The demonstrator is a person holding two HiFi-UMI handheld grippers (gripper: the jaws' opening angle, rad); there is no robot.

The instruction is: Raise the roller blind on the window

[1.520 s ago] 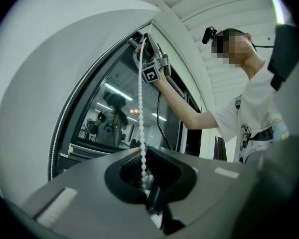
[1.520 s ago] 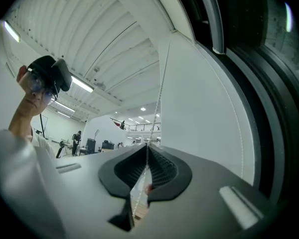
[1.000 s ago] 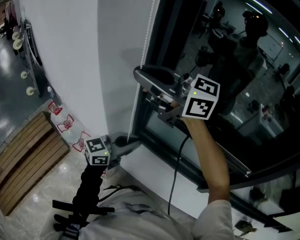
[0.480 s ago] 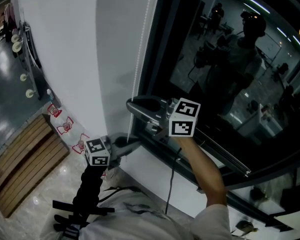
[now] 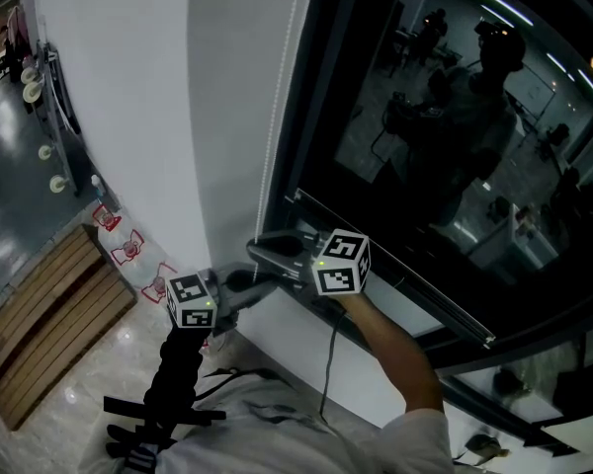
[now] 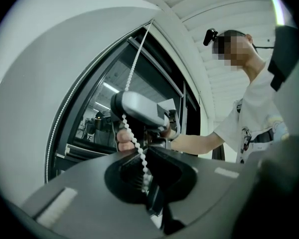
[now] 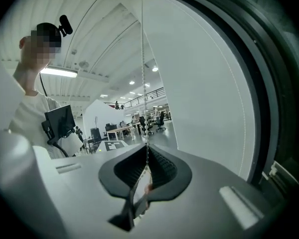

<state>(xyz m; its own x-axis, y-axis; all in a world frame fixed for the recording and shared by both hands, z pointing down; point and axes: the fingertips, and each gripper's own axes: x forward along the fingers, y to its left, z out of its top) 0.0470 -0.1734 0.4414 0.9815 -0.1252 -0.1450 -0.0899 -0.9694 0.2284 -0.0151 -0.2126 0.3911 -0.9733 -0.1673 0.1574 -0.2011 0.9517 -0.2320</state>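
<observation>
Your right gripper (image 5: 264, 253), low centre of the head view, is clamped on the chain (image 5: 279, 107) that hangs down the window (image 5: 425, 126) frame. Your left gripper (image 5: 261, 283), just below it, pinches the same chain. The glass in view is bare and the blind is out of frame above, so progress is uncertain. More pulls probably remain.

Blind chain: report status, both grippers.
Left gripper shut on chain, low. Right gripper shut on chain, just above. Window glass uncovered. No obstruction seen.
</observation>
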